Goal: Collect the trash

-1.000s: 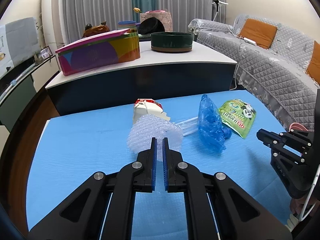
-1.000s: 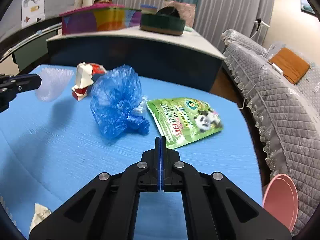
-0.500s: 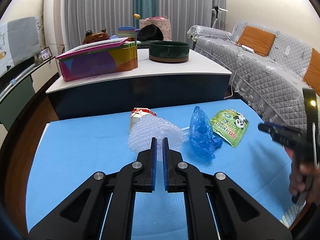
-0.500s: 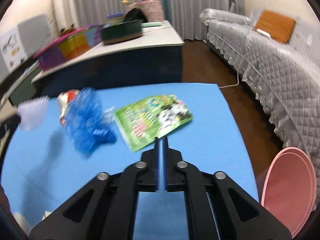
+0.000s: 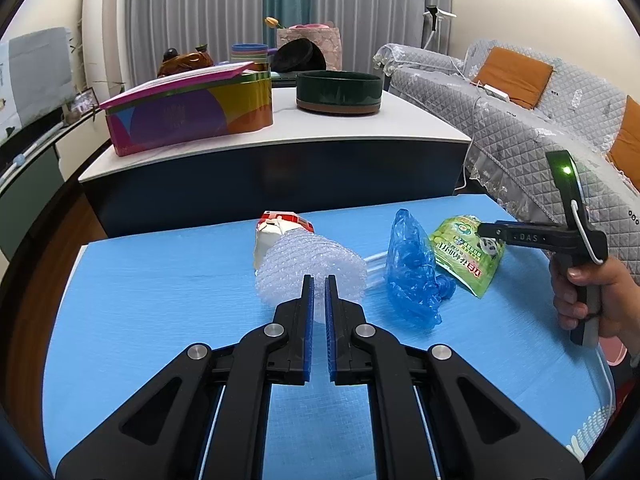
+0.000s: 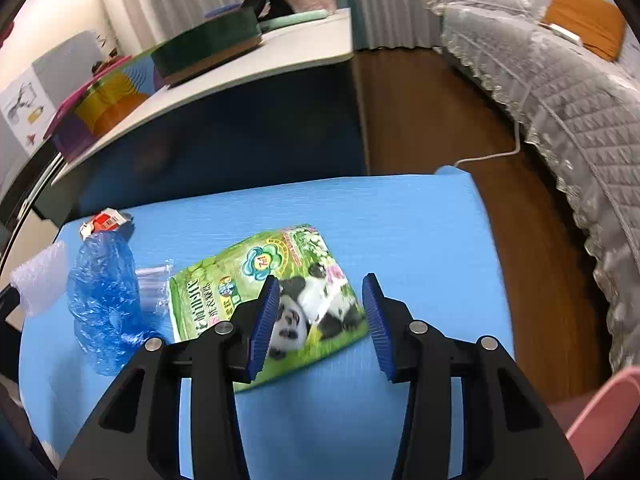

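Note:
My left gripper point(image 5: 318, 280) is shut on a crumpled piece of bubble wrap point(image 5: 304, 256), held just above the blue table cover point(image 5: 160, 300). Behind it lies a red and white carton point(image 5: 276, 228). To the right lie a crumpled blue plastic bag point(image 5: 412, 276) and a green pouch with a panda point(image 5: 464, 256). My right gripper point(image 6: 322, 292) hovers over the panda end of the green pouch point(image 6: 240, 280); its jaws are opening and the pads do not touch it. A hand holds that right gripper point(image 5: 484, 230) at the table's right side.
A clear plastic wrapper point(image 6: 154, 276) lies between the blue bag point(image 6: 104, 300) and the pouch. A pink bin point(image 6: 600, 412) stands on the floor at the lower right. A white counter point(image 5: 360, 124) with boxes is behind the table, and a grey sofa point(image 6: 560, 80) is to the right.
The right gripper swung across to above the green pouch, rolled, and its jaws went from shut to apart. The left gripper kept still with the bubble wrap.

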Demonstrator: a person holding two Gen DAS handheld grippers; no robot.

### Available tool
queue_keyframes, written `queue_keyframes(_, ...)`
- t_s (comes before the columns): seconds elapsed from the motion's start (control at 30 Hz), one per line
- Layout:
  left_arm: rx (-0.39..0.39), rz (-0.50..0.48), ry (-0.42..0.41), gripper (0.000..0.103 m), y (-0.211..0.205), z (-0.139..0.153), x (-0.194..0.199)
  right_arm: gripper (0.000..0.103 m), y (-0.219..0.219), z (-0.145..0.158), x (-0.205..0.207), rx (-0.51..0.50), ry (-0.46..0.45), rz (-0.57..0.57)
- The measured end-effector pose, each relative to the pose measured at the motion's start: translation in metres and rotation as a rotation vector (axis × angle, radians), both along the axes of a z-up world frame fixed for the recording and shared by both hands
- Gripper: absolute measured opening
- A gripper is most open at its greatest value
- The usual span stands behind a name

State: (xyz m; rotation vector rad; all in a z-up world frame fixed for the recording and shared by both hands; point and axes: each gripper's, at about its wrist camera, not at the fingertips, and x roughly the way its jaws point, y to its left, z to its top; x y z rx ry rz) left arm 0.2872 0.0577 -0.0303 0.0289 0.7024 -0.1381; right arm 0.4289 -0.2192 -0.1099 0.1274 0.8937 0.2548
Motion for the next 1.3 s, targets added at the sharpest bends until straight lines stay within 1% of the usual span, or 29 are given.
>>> queue_keyframes(0.17, 0.009, -0.007, 0.006, 0.005, -0.003, -0.003, 0.003, 0.046, 0.007, -0.008, 0.009, 0.003, 0.02, 0.076)
queue_keyframes(0.27, 0.014, -0.011, 0.006, 0.005, -0.006, -0.004, 0.004, 0.047, 0.005, -0.009, 0.006, 0.025, 0.022, 0.083)
queue_keyframes(0.33, 0.015, -0.012, 0.005, 0.005, -0.007, -0.003, 0.004, 0.043, 0.008, -0.008, 0.002, 0.025, 0.02, 0.11)
queue_keyframes(0.37, 0.015, -0.012, 0.003, 0.005, -0.007, -0.002, 0.004, 0.04, 0.01, -0.006, -0.002, 0.012, 0.009, 0.124)
queue_keyframes(0.4, 0.016, -0.013, 0.0, 0.005, -0.007, -0.001, 0.003, 0.034, 0.011, -0.005, -0.005, 0.007, 0.005, 0.137)
queue_keyframes(0.43, 0.016, -0.013, -0.002, 0.005, -0.007, -0.001, 0.003, 0.03, 0.012, -0.004, -0.009, 0.005, 0.005, 0.15)
queue_keyframes(0.5, 0.014, -0.013, -0.005, 0.005, -0.007, 0.001, 0.002, 0.02, 0.012, -0.003, -0.016, -0.004, -0.003, 0.164)
queue_keyframes(0.6, 0.014, -0.012, -0.008, 0.005, -0.006, 0.003, 0.0, 0.01, 0.014, 0.001, -0.026, -0.024, -0.014, 0.186)
queue_keyframes(0.63, 0.014, -0.012, -0.01, 0.005, -0.006, 0.003, -0.001, 0.01, 0.014, 0.004, -0.03, -0.029, -0.024, 0.189)
queue_keyframes(0.7, 0.016, -0.013, -0.017, 0.005, -0.006, 0.006, -0.004, 0.005, 0.013, 0.009, -0.037, -0.031, -0.04, 0.19)
queue_keyframes(0.9, 0.011, -0.005, -0.042, 0.005, -0.002, 0.015, -0.014, 0.002, 0.013, 0.032, -0.062, -0.035, -0.09, 0.2)
queue_keyframes(1.3, -0.006, -0.013, -0.099, 0.005, -0.003, 0.041, -0.051, 0.0, 0.013, 0.097, -0.137, -0.039, -0.215, 0.185)
